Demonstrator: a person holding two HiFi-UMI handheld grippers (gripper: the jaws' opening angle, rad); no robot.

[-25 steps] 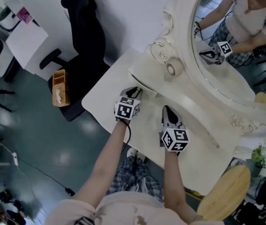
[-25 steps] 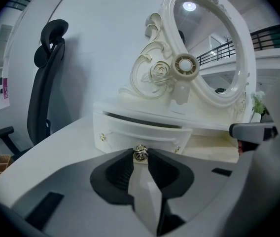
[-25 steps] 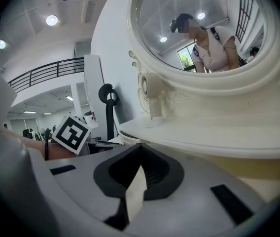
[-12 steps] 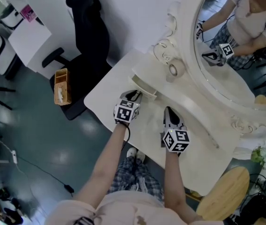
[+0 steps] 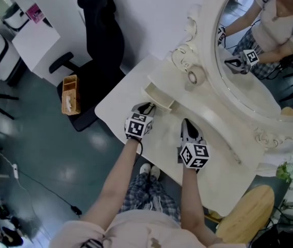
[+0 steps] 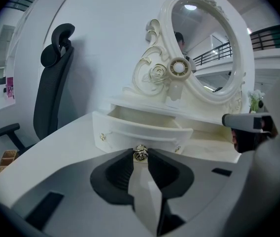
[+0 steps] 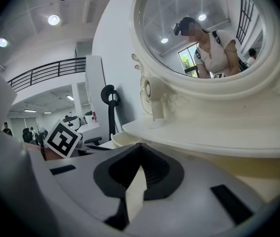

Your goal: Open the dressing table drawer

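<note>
The white dressing table (image 5: 115, 107) has a small drawer (image 5: 158, 98) under the mirror shelf, and it stands pulled out with its hollow showing. In the left gripper view the curved drawer front (image 6: 130, 132) faces me, with a small metal knob (image 6: 140, 153) at its middle. My left gripper (image 6: 140, 158) is shut on that knob, seen from above at the drawer's front (image 5: 147, 107). My right gripper (image 5: 186, 123) hovers over the tabletop to the right, apart from the drawer. Its jaws are shut with nothing between them (image 7: 139, 168).
An oval mirror (image 5: 260, 50) in an ornate white frame rises behind the drawer. A black office chair (image 5: 102, 45) and a wooden box (image 5: 69, 94) stand left of the table. A round wooden stool (image 5: 249, 211) is at the lower right, and a small plant (image 5: 287, 169) sits at the table's right end.
The drawer has slid farther out of the table, drawn by the left gripper on its knob. The right gripper has stayed where it was.
</note>
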